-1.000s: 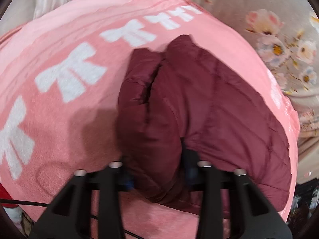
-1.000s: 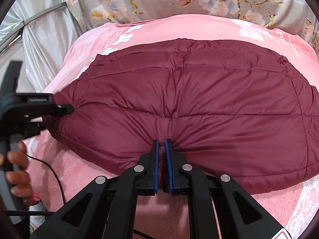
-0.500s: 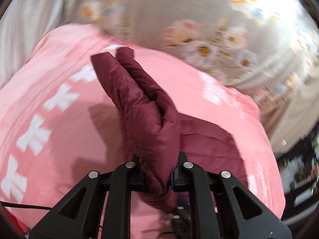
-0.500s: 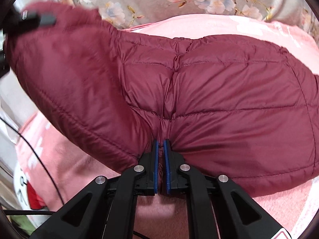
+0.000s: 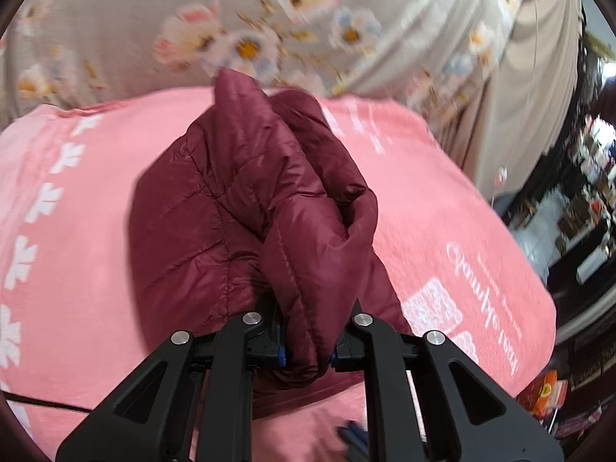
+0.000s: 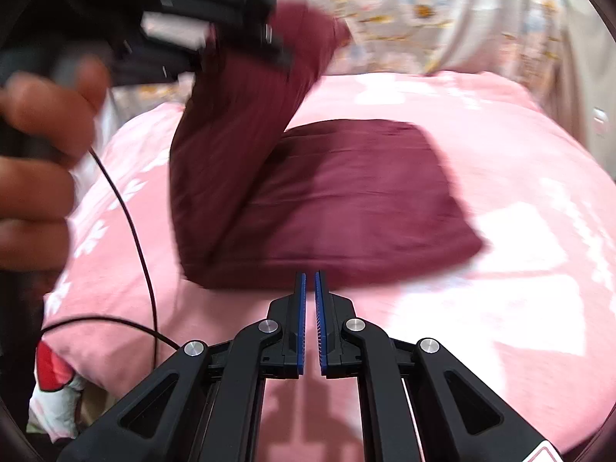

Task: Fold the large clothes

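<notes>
A maroon quilted puffer jacket (image 6: 346,200) lies on a pink blanket (image 6: 519,269). My left gripper (image 5: 308,358) is shut on a thick fold of the jacket (image 5: 246,208) and holds that end lifted above the blanket. In the right wrist view the left gripper (image 6: 246,34) is at the upper left, carrying the raised jacket end over the flat part. My right gripper (image 6: 310,281) is shut and empty, just in front of the jacket's near edge, apart from it.
The pink blanket (image 5: 442,211) with white bow prints covers the bed. A grey floral sheet (image 5: 246,30) lies beyond it. A black cable (image 6: 134,231) runs over the blanket's left side. Dark cluttered furniture (image 5: 577,211) stands to the right.
My left gripper has lifted its end of the jacket and swung it over toward the right. My right gripper has let go of the near edge and pulled back.
</notes>
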